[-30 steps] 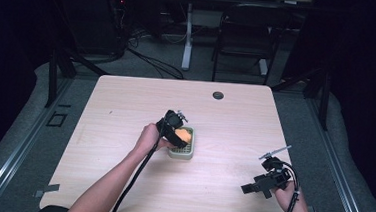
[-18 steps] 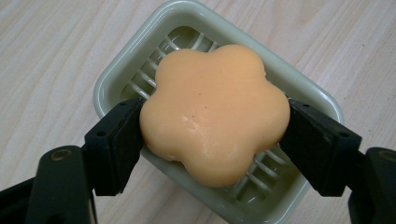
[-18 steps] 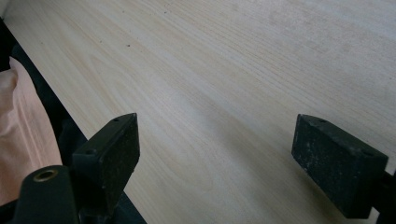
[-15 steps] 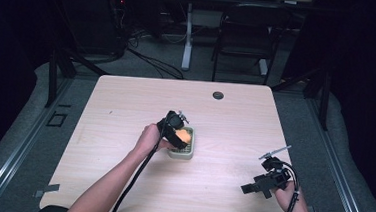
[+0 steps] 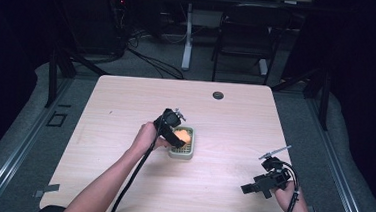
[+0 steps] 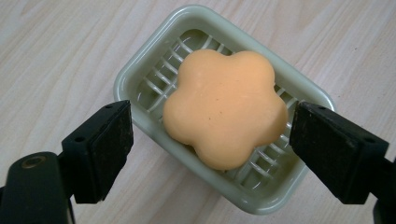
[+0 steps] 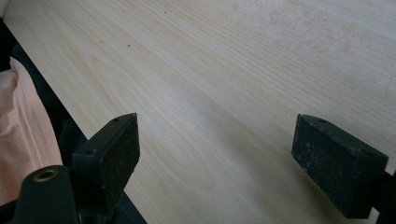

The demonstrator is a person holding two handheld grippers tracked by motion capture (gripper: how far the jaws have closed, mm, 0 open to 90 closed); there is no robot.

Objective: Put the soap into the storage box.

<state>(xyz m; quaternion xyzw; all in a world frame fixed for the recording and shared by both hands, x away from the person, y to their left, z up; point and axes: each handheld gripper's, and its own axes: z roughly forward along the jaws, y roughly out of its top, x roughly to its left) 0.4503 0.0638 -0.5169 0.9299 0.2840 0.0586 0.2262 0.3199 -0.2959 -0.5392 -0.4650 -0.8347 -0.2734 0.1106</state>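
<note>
An orange flower-shaped soap (image 6: 226, 107) lies in a pale green slatted soap dish (image 6: 140, 74) near the table's middle. In the high view the soap (image 5: 184, 135) and the dish (image 5: 182, 153) sit just right of my left gripper (image 5: 175, 135). Seen from the left gripper view, the left gripper (image 6: 212, 149) hovers over the dish, open, its jaws wide on either side of the soap and not touching it. My right gripper (image 5: 251, 186) is held low near the table's front right corner, open, with bare wood between its jaws (image 7: 215, 158).
A light wooden table (image 5: 126, 106) carries a small dark round grommet (image 5: 218, 95) near its far edge. Black cables trail from both grippers toward the front edge. A chair (image 5: 246, 35) and desk legs stand beyond the table.
The left gripper has shifted slightly over the dish. The right gripper stays where it was.
</note>
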